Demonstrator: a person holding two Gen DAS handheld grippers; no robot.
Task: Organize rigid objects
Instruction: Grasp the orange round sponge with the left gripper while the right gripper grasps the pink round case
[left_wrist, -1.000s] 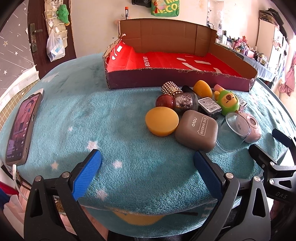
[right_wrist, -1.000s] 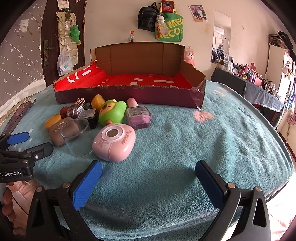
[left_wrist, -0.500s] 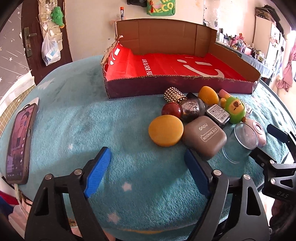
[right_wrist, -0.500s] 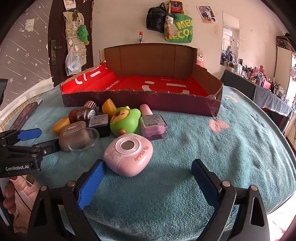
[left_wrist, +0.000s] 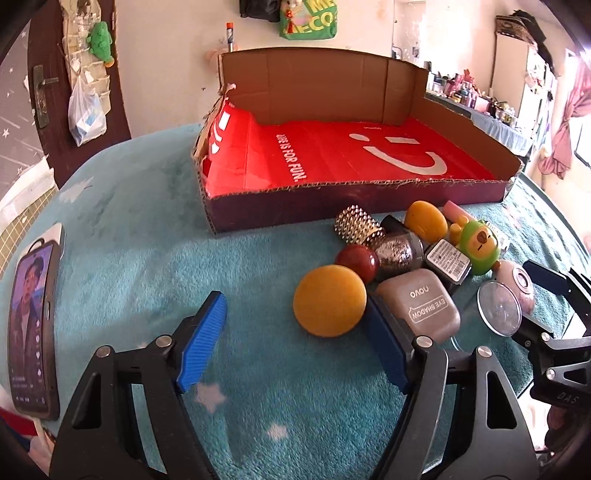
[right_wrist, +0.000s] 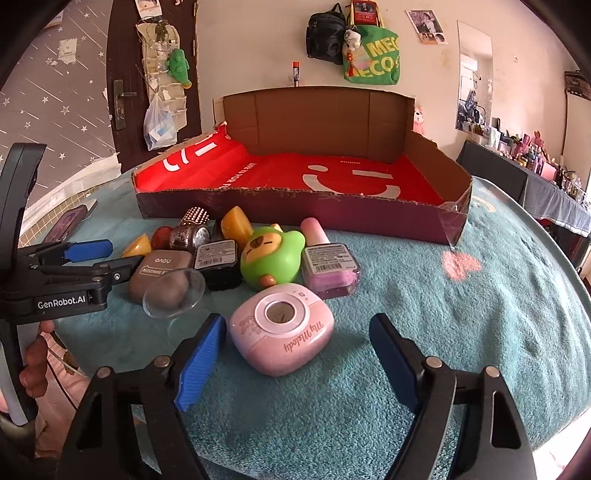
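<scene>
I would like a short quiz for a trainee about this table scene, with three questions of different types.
1. True or false: the red-lined cardboard box already holds some items.
2. Which item lies between the right tongs? A) green frog toy B) pink My Melody case C) clear cup
3. Fill in: the yellow round disc touches the grey case labelled "EYE ____".

Key: 1 false; 2 B; 3 SHADOW.

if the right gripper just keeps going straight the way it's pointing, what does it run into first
Probably the pink My Melody case. It lies just ahead of the right gripper, between its closing fingers though nearer the left pad, untouched. Depth is hard to judge through the fisheye.
</scene>
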